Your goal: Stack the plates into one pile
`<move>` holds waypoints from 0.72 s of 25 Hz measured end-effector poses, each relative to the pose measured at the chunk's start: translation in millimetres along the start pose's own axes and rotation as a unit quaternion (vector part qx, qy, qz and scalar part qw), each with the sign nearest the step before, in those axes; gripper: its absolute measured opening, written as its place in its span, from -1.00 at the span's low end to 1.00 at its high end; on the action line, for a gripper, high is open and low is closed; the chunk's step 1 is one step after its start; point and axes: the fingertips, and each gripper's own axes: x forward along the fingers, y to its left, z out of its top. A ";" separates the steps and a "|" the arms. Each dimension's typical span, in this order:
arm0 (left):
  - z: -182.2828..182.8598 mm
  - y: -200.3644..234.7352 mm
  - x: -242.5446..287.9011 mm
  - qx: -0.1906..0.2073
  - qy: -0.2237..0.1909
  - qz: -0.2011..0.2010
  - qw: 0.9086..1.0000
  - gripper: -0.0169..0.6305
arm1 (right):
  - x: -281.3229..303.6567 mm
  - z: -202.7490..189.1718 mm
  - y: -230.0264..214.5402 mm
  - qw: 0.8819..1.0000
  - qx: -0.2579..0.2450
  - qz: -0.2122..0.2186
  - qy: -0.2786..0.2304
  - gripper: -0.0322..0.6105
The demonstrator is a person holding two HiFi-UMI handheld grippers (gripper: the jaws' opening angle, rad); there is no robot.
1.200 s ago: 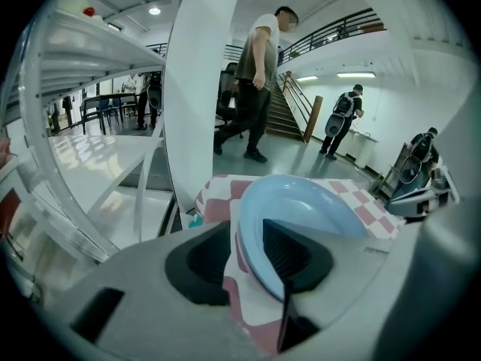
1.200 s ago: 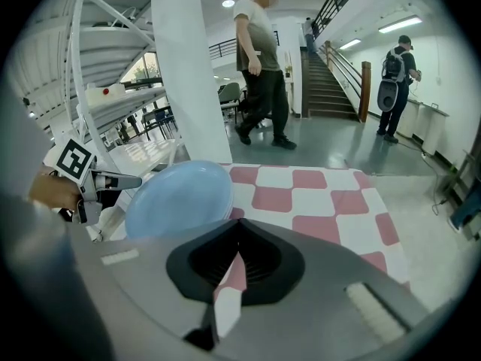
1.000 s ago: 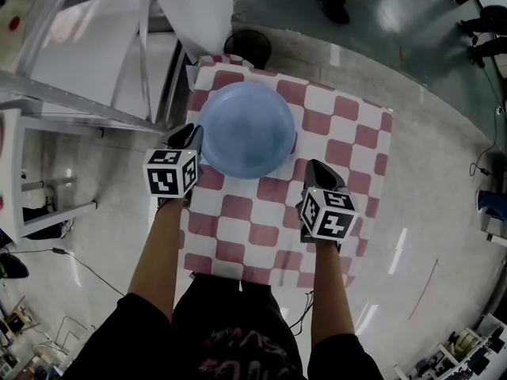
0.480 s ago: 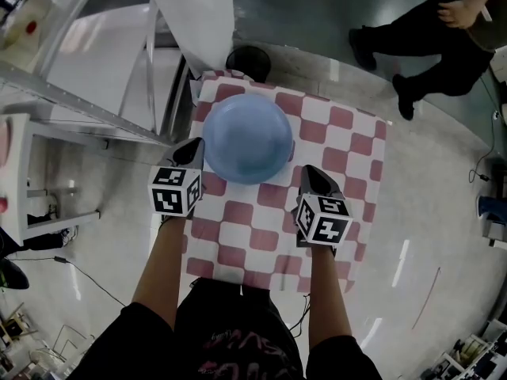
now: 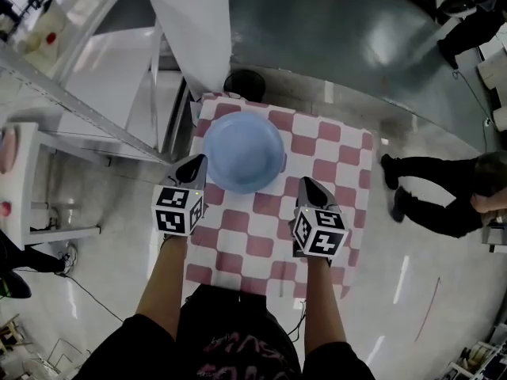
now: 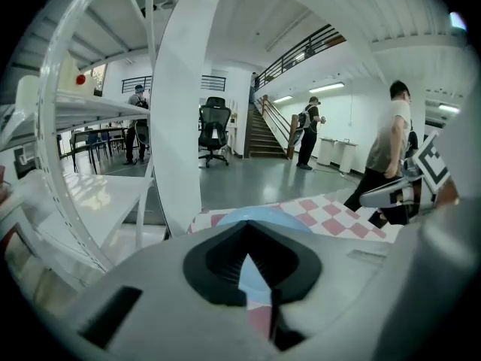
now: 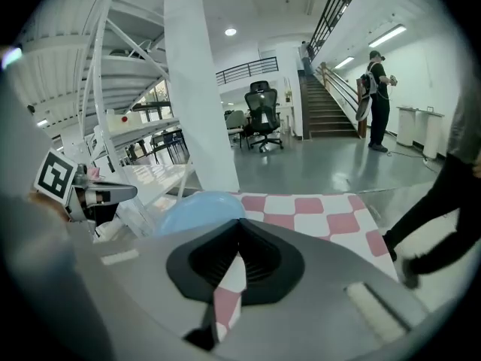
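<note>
The left tongs (image 5: 193, 169) are being held clenched on nothing, just beside the near-left rim of the blue plate pile (image 5: 244, 150). The right tongs (image 5: 310, 188) are being held clenched and empty to the pile's near right, apparently because no loose plate is left to carry. The plates are being borne as one pile on the far-left part of the checked table (image 5: 337, 172), so the stacking is being judged as done.

- Checkered tabletop (image 5: 333, 172): right half and near strip bare, open to approach.
- Blue plate (image 5: 244, 151): fills the far-left part.
- White column (image 5: 194, 22), dark round object (image 5: 244, 84): just behind the far edge.
- White rack (image 5: 95, 125): flanks the left side.
- Person (image 5: 444, 192): on the floor to the right, apart from the table.
</note>
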 end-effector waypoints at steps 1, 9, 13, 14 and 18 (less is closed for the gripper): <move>5.7 -2.4 -2.8 0.004 -0.008 0.000 1.000 -0.96 | -3.8 4.0 -0.6 1.000 0.000 0.000 -0.008 -0.87; 28.0 -31.1 -44.2 0.021 -0.042 0.000 0.999 -0.95 | -57.4 15.2 -4.4 0.999 0.006 -0.004 -0.053 -0.87; 35.2 -42.2 -61.9 0.025 -0.058 0.000 0.998 -0.95 | -80.7 18.9 -6.7 0.997 0.010 -0.007 -0.072 -0.87; 38.0 -44.9 -66.4 0.026 -0.062 0.000 0.998 -0.95 | -86.2 20.5 -6.9 0.997 0.010 -0.007 -0.077 -0.87; 54.1 -56.6 -85.8 0.036 -0.082 0.000 0.996 -0.95 | -109.2 31.9 -8.4 0.995 0.012 -0.007 -0.100 -0.87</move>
